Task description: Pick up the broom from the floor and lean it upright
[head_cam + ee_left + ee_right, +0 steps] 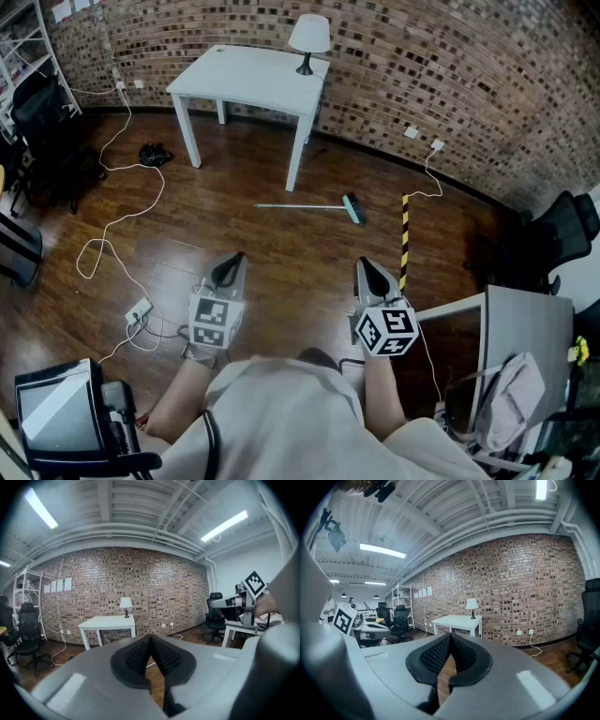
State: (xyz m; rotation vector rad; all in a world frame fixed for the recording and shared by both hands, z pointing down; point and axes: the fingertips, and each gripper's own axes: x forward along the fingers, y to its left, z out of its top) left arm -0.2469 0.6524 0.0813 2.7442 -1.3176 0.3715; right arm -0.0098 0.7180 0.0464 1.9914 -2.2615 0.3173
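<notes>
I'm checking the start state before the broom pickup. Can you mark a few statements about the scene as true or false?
1. The broom lies flat on the floor. True.
2. The lamp stands on the floor. False: it stands on the white table.
3. The left gripper and the right gripper are both shut, with nothing between their jaws. True.
4. In the head view, the broom's brush head is at its left end. False: it is at the right end, towards the striped bar.
</notes>
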